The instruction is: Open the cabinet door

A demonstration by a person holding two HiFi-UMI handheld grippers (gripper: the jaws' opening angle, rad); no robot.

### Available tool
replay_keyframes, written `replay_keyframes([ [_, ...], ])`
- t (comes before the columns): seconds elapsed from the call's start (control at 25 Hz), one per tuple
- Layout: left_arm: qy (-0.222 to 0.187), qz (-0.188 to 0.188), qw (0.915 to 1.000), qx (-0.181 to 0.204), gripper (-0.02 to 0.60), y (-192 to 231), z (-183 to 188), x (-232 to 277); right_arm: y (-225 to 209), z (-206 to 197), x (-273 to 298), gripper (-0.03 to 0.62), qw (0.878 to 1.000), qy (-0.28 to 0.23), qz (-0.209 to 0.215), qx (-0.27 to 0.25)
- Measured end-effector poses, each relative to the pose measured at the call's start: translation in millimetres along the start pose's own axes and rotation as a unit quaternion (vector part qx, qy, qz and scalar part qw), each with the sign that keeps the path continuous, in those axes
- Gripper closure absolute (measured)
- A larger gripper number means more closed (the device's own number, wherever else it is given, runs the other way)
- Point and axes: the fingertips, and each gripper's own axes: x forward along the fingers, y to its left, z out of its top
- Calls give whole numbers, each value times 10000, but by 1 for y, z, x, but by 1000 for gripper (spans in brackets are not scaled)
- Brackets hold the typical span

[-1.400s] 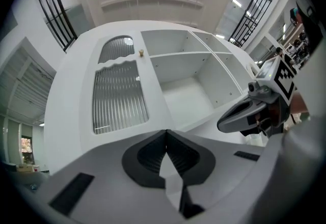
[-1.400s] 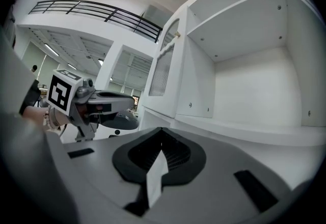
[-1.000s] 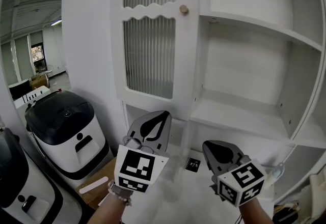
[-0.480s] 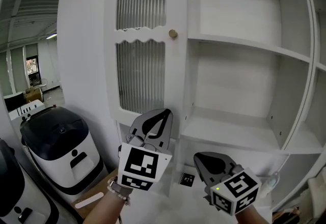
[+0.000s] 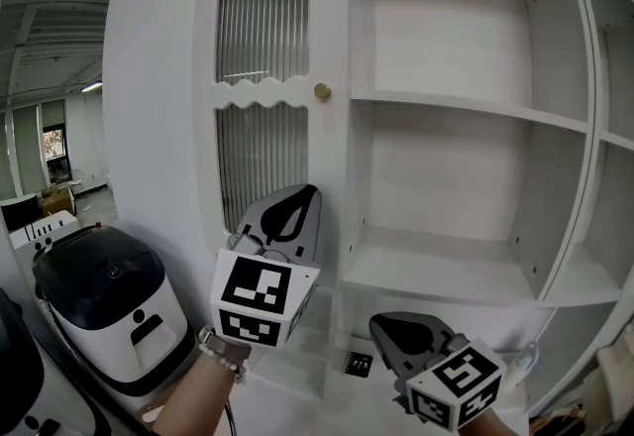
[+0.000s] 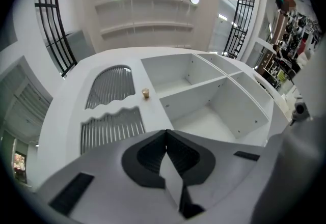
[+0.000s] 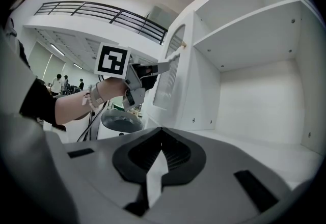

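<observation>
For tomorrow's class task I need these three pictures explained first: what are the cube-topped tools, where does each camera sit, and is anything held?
No robot here: a person holds two two-jaw grippers, and the patterned cubes are parts of them. The head view comes from a camera on the person's head, looking down. It shows the left gripper raised before the cabinet door, below its knob, and the right gripper lower, by the open shelves. The other two pictures come from cameras riding on each gripper, looking along its jaws. Both show jaws together with nothing between. The door looks closed. A black-and-white appliance stands at the left.
</observation>
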Motion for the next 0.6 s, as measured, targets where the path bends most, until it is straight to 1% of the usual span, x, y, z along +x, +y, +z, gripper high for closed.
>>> replay_keyframes([
  [0.16, -86, 94, 9999, 69, 583, 9, 10, 11, -3, 3, 0, 592, 9996, -231, -21, -129],
  [0.28, -211, 147, 9997, 61, 583, 14, 18, 20, -2, 4, -3, 592, 9997, -218, -30, -142],
  [0.4, -292, 135, 9994, 155, 583, 15, 28, 29, -1, 3, -5, 592, 9998, -177, -40, -118],
  [0.44, -307, 113, 9993, 168, 561, 15, 31, 32, -1, 3, -5, 592, 9998, -172, -41, -112],
  [0.6, -367, 133, 9989, 271, 549, 18, 41, 44, -1, 5, -5, 592, 9997, -199, -40, -118],
])
